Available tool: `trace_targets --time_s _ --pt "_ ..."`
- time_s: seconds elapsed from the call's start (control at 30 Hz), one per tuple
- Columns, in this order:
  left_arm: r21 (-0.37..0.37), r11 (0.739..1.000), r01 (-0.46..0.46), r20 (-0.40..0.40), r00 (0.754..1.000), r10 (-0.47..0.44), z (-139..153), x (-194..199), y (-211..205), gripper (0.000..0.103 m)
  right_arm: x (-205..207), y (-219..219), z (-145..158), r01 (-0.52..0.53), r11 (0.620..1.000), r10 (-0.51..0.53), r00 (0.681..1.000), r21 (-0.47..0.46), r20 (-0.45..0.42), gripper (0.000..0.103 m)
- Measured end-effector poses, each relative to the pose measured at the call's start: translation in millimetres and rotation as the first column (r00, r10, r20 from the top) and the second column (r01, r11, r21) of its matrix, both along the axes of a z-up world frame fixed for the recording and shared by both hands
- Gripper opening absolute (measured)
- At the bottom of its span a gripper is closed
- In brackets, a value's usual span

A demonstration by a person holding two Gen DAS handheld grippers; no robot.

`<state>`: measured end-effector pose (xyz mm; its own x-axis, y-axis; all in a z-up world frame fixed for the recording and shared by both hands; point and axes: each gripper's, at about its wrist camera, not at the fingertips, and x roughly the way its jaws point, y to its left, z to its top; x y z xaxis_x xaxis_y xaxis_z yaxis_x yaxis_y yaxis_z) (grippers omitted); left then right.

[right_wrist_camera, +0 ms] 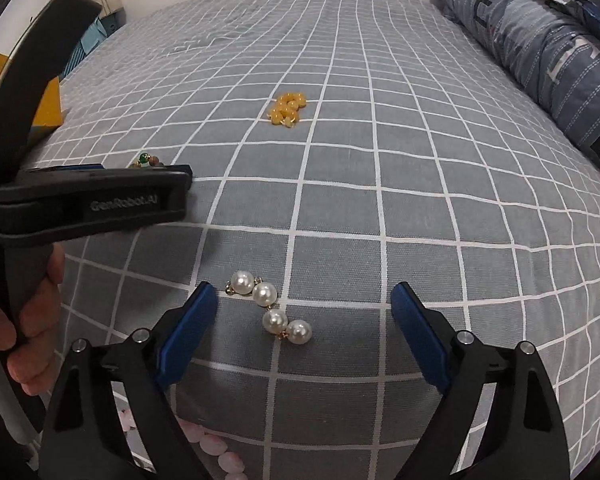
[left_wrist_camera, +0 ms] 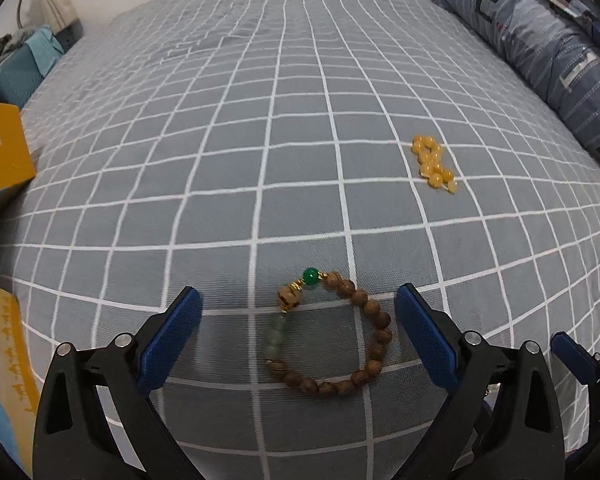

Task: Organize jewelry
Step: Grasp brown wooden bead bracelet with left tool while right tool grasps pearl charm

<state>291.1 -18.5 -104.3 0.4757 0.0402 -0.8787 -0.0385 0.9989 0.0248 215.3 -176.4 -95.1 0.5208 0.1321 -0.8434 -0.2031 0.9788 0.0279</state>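
Observation:
A brown wooden bead bracelet [left_wrist_camera: 336,336] with a green bead lies on the grey checked bedsheet, between the fingers of my open left gripper [left_wrist_camera: 298,300]. Only its green bead end [right_wrist_camera: 144,159] shows in the right wrist view, behind the left gripper's body [right_wrist_camera: 88,200]. A string of white pearls [right_wrist_camera: 270,307] lies between the fingers of my open right gripper [right_wrist_camera: 304,296]. A bunched yellow bead bracelet [left_wrist_camera: 434,163] lies farther out on the sheet; it also shows in the right wrist view [right_wrist_camera: 287,107]. Pink beads [right_wrist_camera: 216,446] lie under the right gripper, partly hidden.
A yellow box [left_wrist_camera: 2,148] stands at the bed's left edge. A rolled blue quilt [left_wrist_camera: 540,40] runs along the right side. A blue container [left_wrist_camera: 16,68] sits off the bed at the far left. The right gripper's edge [left_wrist_camera: 580,360] shows beside the left one.

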Motion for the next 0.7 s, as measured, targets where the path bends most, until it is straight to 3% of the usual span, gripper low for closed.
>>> trace_targets --time_s 0.37,0.6,0.67,0.7 --pt "0.017 1.0 0.019 0.003 1.0 -0.019 -3.2 -5.6 -1.8 0.064 1.5 -4.9 -0.8 0.023 1.0 -0.023 1.0 0.006 -0.02 0.06" --pt "0.019 0.999 0.032 0.001 0.999 -0.032 1.0 -14.7 -2.9 0.035 1.1 -6.3 0.0 0.043 0.999 -0.043 0.999 0.011 -0.032 0.038" --pt "0.022 0.999 0.031 0.002 1.0 -0.031 2.3 -17.8 -2.5 0.024 1.0 -6.2 0.0 0.051 0.999 -0.051 0.998 0.013 -0.033 0.029" --pt "0.033 0.999 0.022 0.004 1.0 -0.022 3.0 -17.8 -1.4 0.013 1.2 -7.0 0.1 0.056 0.998 -0.056 0.998 0.014 -0.033 0.018"
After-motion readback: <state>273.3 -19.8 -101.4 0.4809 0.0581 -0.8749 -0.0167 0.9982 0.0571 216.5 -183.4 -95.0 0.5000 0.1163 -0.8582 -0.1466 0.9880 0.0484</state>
